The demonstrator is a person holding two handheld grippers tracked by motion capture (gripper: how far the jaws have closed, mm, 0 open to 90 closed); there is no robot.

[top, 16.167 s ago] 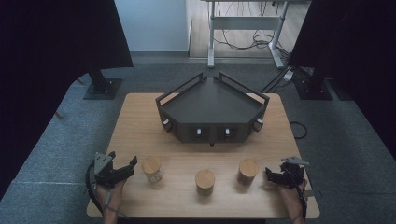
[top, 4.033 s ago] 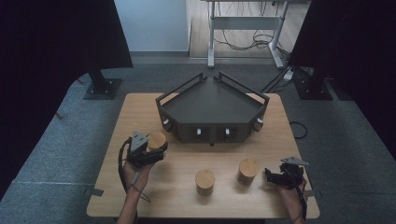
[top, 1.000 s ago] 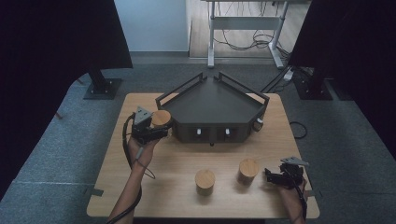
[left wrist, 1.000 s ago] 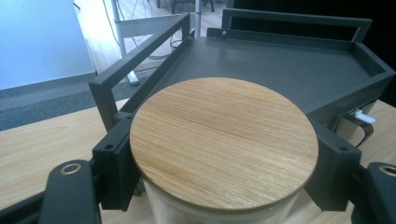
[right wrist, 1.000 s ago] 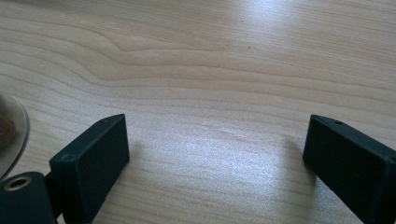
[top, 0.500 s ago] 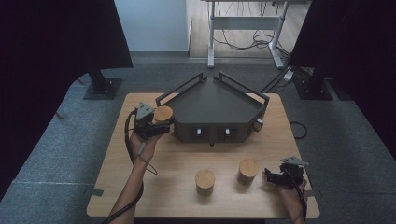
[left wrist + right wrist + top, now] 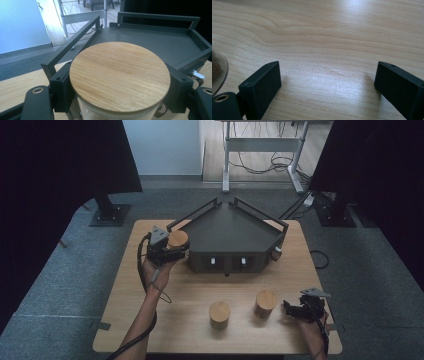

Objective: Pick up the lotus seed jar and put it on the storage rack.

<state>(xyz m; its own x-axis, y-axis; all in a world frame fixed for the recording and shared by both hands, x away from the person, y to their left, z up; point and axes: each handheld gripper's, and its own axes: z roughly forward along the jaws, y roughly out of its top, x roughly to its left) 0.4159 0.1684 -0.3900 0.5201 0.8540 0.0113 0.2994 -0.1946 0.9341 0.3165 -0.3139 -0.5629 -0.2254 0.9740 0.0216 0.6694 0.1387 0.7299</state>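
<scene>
a: starting at the left of the high view, what's the left gripper (image 7: 172, 251) doing?

b: it's clamped on a jar (image 7: 178, 240) with a round wooden lid, held above the table (image 7: 165, 320) just at the left corner of the dark tray (image 7: 235, 232). in the left gripper view the black jaws press against the jar (image 7: 120, 77) from both sides, just under the lid, and the glass body shows below.

a: is the jar over the tray or outside it?

b: right at its left rail. in the left gripper view the tray's floor (image 7: 155, 45) lies beyond the lid, and the rail runs past its left side. i can't tell whether the jar touches the rail.

a: moving right?

b: two more wooden-lidded jars stand on the table in front of the tray: one near the middle (image 7: 219, 313), one a little to its right (image 7: 265, 302), apart from each other.

a: and the far right?

b: the right gripper (image 7: 295, 310) sits low at the table's near right corner, just beside the right-hand jar. in the right gripper view its jaws stand wide apart over bare wood, nothing between them.
</scene>
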